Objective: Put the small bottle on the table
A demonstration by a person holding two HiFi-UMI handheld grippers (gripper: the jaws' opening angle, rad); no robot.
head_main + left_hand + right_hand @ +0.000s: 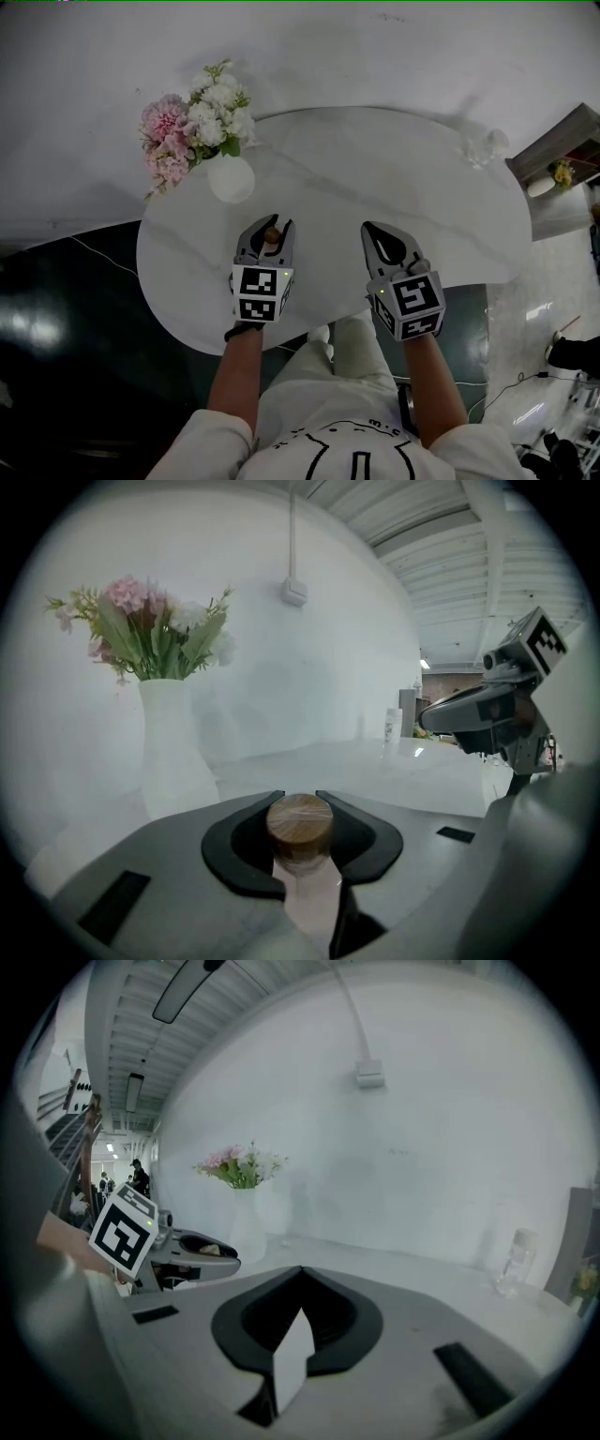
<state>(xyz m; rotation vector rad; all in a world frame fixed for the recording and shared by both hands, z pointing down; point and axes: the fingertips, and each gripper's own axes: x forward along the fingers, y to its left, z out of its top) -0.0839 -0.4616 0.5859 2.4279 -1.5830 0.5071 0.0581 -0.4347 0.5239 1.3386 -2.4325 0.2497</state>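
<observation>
A small clear bottle with a brown wooden cap (300,822) stands upright between the jaws of my left gripper (300,797), and the black pads press on its neck from both sides. From the head view the bottle (272,234) and the left gripper (274,225) are over the front part of the round white table (375,169). I cannot tell whether the bottle's base touches the tabletop. My right gripper (368,228) hangs a hand's width to the right, shut with nothing in it, its tips (302,1269) meeting.
A white vase (231,178) with pink and white flowers (192,127) stands at the table's back left, just beyond the left gripper. A clear glass vessel (486,145) sits at the back right edge. A white wall runs behind the table, and dark floor lies in front.
</observation>
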